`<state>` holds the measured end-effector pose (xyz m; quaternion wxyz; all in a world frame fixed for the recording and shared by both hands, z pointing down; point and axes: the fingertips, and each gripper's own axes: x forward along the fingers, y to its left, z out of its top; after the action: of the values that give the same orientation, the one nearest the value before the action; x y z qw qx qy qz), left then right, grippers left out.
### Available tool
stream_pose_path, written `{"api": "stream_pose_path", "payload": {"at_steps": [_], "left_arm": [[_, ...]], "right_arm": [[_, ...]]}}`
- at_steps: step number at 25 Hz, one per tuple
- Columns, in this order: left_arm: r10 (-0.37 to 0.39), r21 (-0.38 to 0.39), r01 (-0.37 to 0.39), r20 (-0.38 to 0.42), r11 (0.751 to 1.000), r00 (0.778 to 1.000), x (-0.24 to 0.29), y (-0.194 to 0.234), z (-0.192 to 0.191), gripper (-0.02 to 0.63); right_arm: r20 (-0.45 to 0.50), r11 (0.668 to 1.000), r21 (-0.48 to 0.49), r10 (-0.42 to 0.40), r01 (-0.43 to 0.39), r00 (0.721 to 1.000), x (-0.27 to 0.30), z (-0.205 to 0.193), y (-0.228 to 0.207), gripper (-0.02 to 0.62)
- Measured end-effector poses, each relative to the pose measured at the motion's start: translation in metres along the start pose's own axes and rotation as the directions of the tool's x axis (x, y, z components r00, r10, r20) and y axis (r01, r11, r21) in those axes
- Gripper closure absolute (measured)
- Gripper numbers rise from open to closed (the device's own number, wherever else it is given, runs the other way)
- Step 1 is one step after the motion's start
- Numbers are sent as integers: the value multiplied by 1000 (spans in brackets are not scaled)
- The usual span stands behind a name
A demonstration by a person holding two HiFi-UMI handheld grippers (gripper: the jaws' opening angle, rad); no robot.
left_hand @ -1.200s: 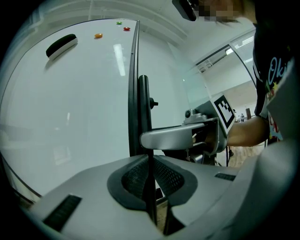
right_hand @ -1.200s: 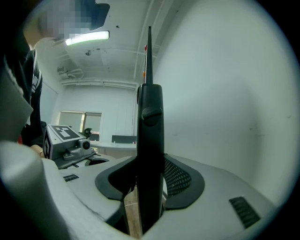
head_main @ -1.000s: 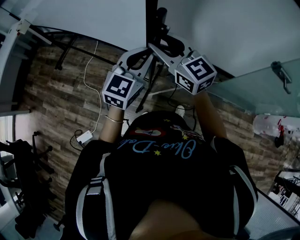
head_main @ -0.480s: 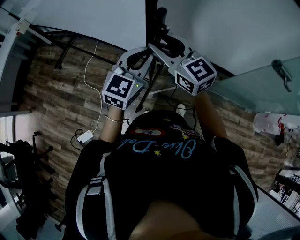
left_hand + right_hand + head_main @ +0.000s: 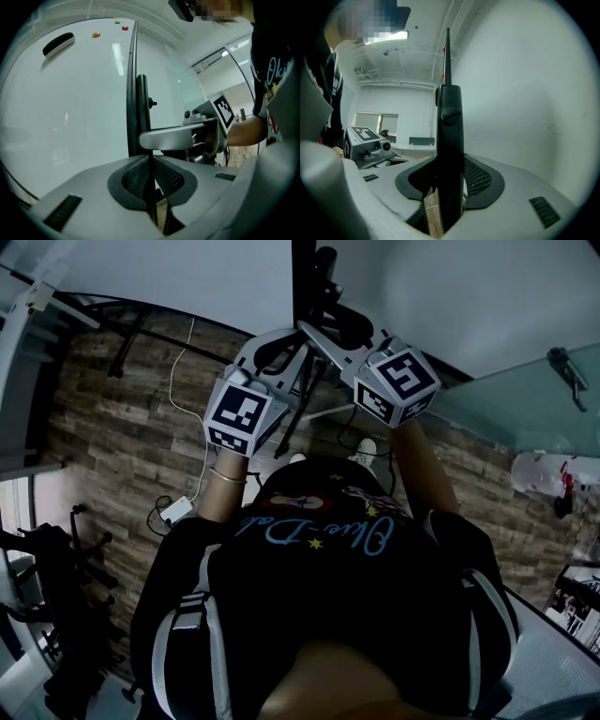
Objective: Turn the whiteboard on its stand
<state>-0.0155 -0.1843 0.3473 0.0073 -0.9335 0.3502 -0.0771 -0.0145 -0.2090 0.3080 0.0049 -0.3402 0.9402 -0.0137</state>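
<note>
Both claws set at the whiteboard's edge; the turn itself looks mostly ahead of me.

Head view: my left claw (image 5: 286, 354) and right claw (image 5: 314, 334) are raised at 12 o'clock, side by side at the black stand upright (image 5: 302, 282), with the whiteboard (image 5: 187, 277) spreading off toward 10 o'clock. Left gripper view: the claw is pinched on a thin dark strip that I take for the board's frame edge (image 5: 131, 84); an eraser (image 5: 58, 44) and magnets (image 5: 96, 33) cling to the face around 11 o'clock. Right gripper view: the claw is clamped round the stand upright, its knob (image 5: 450, 115) just above. I judge the hold secured and the rotation left to do.
</note>
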Motion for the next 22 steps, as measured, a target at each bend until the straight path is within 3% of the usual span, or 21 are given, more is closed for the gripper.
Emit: {"api": "stream_pose_path", "payload": {"at_steps": [8,22], "left_arm": [[-4,-17,4,4,1000,1000,-5,0,-4,560],[92,-41,-92,-24,995,996,-4,3,-4,564]], "right_arm": [[-1,1000,0,-3,3,1000,0,-3,5,408],[-5,999,17,29,-29,1000,1,-4,4,408]]}}
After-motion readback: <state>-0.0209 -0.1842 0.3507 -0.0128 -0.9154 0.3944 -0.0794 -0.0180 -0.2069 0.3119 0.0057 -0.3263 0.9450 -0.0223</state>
